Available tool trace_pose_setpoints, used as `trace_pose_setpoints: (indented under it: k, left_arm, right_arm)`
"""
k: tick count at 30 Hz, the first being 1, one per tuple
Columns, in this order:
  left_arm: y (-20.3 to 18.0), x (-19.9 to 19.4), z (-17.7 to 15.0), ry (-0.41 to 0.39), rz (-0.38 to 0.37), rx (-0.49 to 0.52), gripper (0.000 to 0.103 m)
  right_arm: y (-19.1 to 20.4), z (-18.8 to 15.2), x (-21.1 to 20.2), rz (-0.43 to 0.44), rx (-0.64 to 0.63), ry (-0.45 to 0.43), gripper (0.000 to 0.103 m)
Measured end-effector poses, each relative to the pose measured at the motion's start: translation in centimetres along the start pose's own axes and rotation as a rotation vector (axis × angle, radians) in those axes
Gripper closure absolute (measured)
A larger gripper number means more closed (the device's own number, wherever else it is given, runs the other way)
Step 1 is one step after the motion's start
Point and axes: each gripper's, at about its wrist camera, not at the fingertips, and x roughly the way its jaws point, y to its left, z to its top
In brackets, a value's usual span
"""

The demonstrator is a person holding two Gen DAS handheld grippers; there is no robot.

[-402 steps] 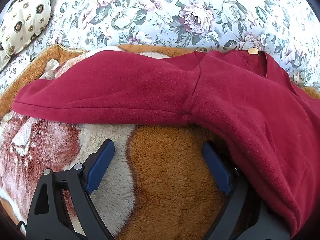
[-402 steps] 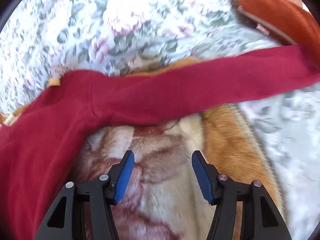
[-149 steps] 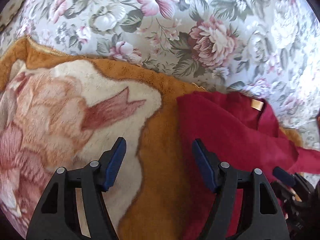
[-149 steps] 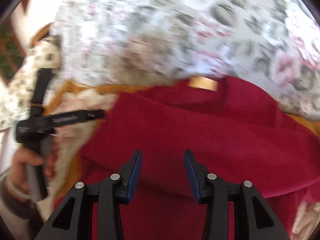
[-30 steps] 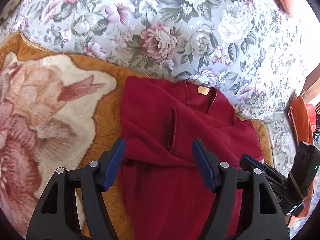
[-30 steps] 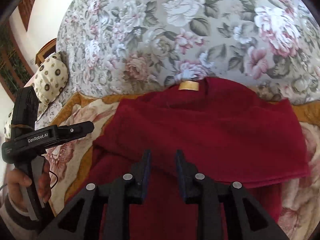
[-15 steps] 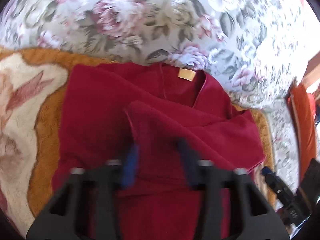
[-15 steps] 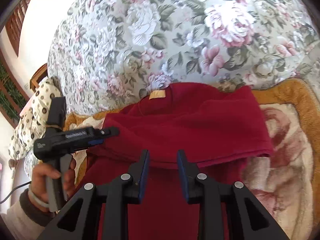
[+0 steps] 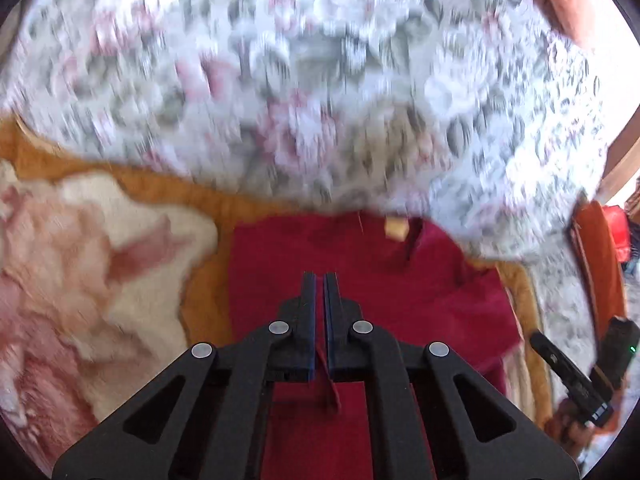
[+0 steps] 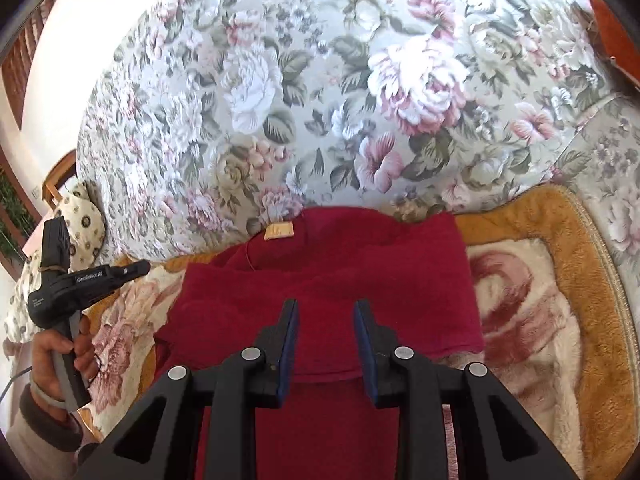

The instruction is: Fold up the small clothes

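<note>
A home, likely a bedroom or sitting room: a floral bedspread (image 10: 320, 100) fills the right wrist view from nine to three o'clock, a plush orange-bordered blanket (image 10: 560, 300) lies over it at four, a patterned cushion (image 10: 86, 216) sits at nine, and wooden furniture (image 10: 56, 180), only partly seen, stands beyond.

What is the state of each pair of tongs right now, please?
Left tongs: closed, nothing visibly held.
Right tongs: open, holding nothing.
</note>
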Motion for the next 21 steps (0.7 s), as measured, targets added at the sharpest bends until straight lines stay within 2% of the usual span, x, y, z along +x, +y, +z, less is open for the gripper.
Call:
trace_pose_setpoints:
  k: [3,5,7,9,10,13,17,21]
  left_arm:
    - [0.4,1.3,-1.4,0.068,-0.053,-0.049,0.1]
    - [-0.1,1.7,-2.3,0.101,-0.048,-0.041,0.094]
    - [-0.8,2.3,-2.8,0.116,-0.042,-0.032,0.069]
    - [-1.2,3.1,-3.0,0.131,-0.06,-0.059,0.057]
    - [-1.3,3.1,-3.0,0.132,-0.06,-0.064,0.057]
    - [-1.9,4.1,-2.9,0.147,0.014,-0.046,0.057]
    - [-2.1,5.7,-3.4,0.196,0.027,-0.057,0.057]
    - [-3.1,6.3,-4.1,0.19,0.027,-0.041,0.055]
  right_arm:
    - [0.7,-0.6,0.8,0.035,-0.003,0.022,0.076]
    - [1.1,-0.9,1.3,0.038,-0.014,0.041,0.076]
    - [1.2,-1.1,1.4,0.041,-0.022,0.046,0.076]
    - [1.2,-1.1,1.4,0.04,-0.024,0.05,0.076]
    - [1.0,-1.1,1.4,0.037,-0.018,0.048,0.076]
    - [0.6,-1.3,1.3,0.046,0.004,0.047,0.075]
    - [0.3,-1.5,1.2,0.047,0.01,0.048,0.075]
    - [-0.1,-1.7,1.4,0.049,0.029,0.051,0.075]
